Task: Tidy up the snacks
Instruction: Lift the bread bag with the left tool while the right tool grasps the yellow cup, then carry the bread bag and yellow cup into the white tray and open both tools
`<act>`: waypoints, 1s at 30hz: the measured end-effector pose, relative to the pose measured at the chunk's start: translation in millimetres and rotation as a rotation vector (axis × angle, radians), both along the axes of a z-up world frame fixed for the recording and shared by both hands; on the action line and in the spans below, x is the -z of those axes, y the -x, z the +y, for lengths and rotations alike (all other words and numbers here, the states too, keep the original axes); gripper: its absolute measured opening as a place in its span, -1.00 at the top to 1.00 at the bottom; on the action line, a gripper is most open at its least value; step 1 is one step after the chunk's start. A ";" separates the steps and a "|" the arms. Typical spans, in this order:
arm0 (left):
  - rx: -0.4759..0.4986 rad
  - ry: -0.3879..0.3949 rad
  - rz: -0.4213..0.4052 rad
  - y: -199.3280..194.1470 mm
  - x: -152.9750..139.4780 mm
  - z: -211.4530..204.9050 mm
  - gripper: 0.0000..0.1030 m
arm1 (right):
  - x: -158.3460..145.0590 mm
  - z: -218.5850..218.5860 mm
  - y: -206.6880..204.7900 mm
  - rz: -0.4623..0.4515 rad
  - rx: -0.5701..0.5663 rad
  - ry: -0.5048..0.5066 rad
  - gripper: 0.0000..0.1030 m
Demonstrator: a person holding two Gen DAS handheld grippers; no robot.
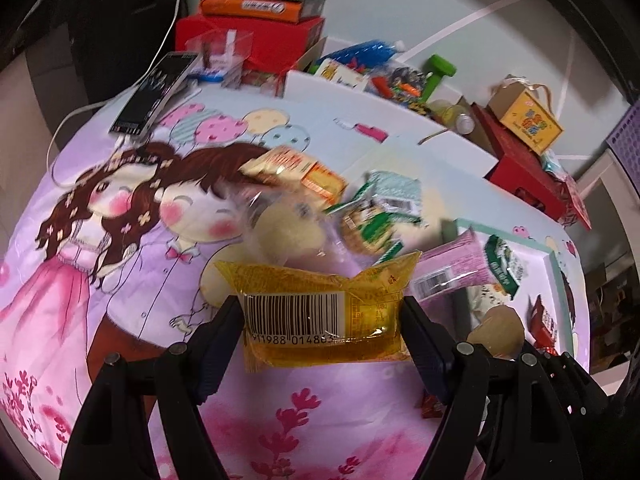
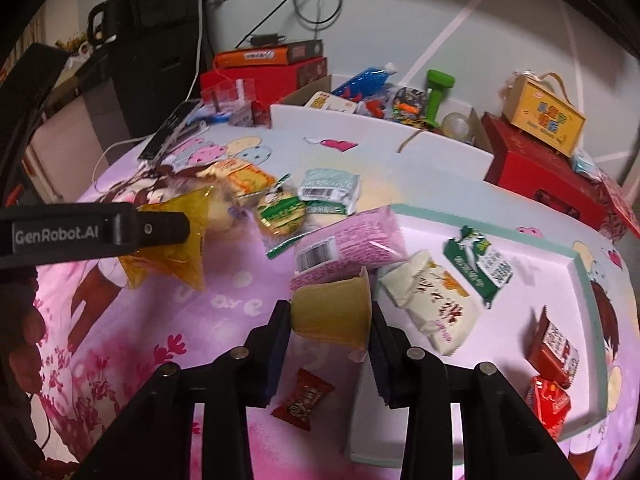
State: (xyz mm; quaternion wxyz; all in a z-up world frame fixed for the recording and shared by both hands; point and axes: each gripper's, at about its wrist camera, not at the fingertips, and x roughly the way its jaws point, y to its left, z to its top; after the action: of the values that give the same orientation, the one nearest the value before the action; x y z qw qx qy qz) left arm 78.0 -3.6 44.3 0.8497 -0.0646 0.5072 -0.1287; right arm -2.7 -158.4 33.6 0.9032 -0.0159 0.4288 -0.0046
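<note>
1. Cloth (image 1: 120, 240), pink with a cartoon print, covers the whole work surface.
2. Tray (image 2: 584, 276), white with a teal rim, lies on the cloth at right; a white packet (image 2: 432, 304), a green packet (image 2: 480, 264) and red packets (image 2: 554, 346) lie in it.
3. Left gripper (image 1: 322, 312): both pads press the sides of a yellow pouch (image 1: 320, 312), barcode up, held clear above the cloth.
4. Right gripper (image 2: 330, 312): jaws narrow, clamped on a yellow jelly cup (image 2: 330, 312) tipped on its side, beside the tray's left edge.
5. Red candy (image 2: 303, 400) lies on the cloth below the cup.
</note>
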 end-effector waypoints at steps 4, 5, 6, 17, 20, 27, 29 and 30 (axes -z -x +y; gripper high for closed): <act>0.037 0.009 -0.040 4.7 -9.2 -12.5 -0.54 | -8.3 -21.7 5.0 -0.018 0.063 -0.027 0.23; 0.047 0.007 -0.048 6.1 -11.2 -16.5 -0.54 | -10.8 -31.2 6.9 -0.023 0.090 -0.036 0.23; 0.058 0.004 -0.056 7.4 -12.7 -20.8 -0.54 | -12.5 -38.5 8.3 -0.026 0.112 -0.039 0.23; 0.261 -0.046 -0.133 33.4 -20.1 -96.0 -0.54 | -29.4 -124.9 34.1 -0.072 0.350 -0.105 0.23; 0.336 -0.065 -0.147 43.6 -17.7 -123.3 -0.54 | -32.1 -144.1 42.9 -0.080 0.401 -0.116 0.23; 0.497 -0.122 -0.162 67.2 -0.7 -175.9 -0.54 | -31.0 -174.2 58.1 -0.093 0.474 -0.159 0.23; 0.531 -0.148 -0.173 72.5 5.3 -186.2 -0.54 | -28.1 -178.5 58.7 -0.090 0.478 -0.173 0.23; 0.549 -0.159 -0.180 75.3 8.1 -191.1 -0.54 | -26.2 -179.2 57.9 -0.087 0.477 -0.179 0.23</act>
State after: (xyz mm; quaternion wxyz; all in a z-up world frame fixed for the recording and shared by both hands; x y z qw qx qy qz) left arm 2.7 -194.7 36.1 0.8272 0.1535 0.4368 -0.3185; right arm -60.5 -337.6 59.8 0.8919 0.1660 0.3800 -0.1803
